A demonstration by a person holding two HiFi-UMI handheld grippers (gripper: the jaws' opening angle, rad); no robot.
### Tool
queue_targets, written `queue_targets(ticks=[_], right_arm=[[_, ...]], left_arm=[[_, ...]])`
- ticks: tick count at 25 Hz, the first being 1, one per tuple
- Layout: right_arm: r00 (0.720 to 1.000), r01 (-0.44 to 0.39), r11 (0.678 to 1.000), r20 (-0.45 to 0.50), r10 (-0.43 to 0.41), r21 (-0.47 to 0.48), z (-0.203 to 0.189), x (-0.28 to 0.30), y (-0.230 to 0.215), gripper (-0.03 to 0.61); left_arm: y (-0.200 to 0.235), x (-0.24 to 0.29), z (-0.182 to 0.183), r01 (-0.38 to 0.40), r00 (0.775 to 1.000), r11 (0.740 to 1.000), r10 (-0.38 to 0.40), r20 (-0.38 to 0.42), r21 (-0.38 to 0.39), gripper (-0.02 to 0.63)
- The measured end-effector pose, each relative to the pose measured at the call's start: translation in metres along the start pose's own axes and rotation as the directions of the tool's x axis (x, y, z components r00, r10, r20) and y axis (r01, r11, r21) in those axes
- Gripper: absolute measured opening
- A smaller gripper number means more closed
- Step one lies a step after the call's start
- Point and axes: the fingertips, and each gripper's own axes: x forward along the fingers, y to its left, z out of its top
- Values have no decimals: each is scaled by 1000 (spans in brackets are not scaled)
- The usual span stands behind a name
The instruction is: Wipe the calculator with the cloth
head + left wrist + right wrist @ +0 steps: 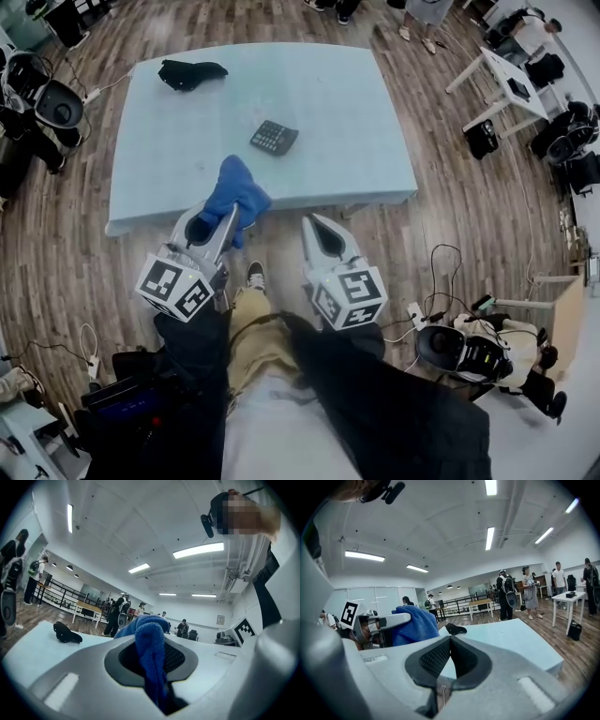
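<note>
Black object (190, 73) on pale-blue table (347, 117) — wood floor (469, 225)

The calculator (274, 137) is dark and lies flat, keys up, slightly rotated, near the centre of the light blue desk (347, 112). The cloth (234, 192) is blue and bunched, clamped between the jaws of the left gripper (228, 217) over the desk's near edge.

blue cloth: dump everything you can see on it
The cloth is bright blue and looks like soft microfibre or terry with a nubby pile. It is bunched, not spread flat, and clamped between the jaws of the left gripper. A rounded bundle sticks out past the jaw tips, and a strip runs down between the pads in the left gripper view. It hangs over the near edge of the pale blue table, well apart from the calculator.
</note>
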Motion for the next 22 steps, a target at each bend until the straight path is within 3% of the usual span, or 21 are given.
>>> queue_targets(ticks=[9, 15, 22], right_arm=[[996, 43, 999, -74, -44, -11, 16, 98, -24, -3], [995, 61, 998, -75, -61, -3, 31, 97, -32, -3], [988, 105, 994, -118, -100, 38, 22, 128, -58, -3]], left_arm=[[93, 65, 6, 39, 999, 997, -40, -13, -72, 61], [93, 82, 16, 66, 997, 994, -68, -22, -85, 61], [119, 119, 3, 95, 992, 988, -104, -75, -120, 61]])
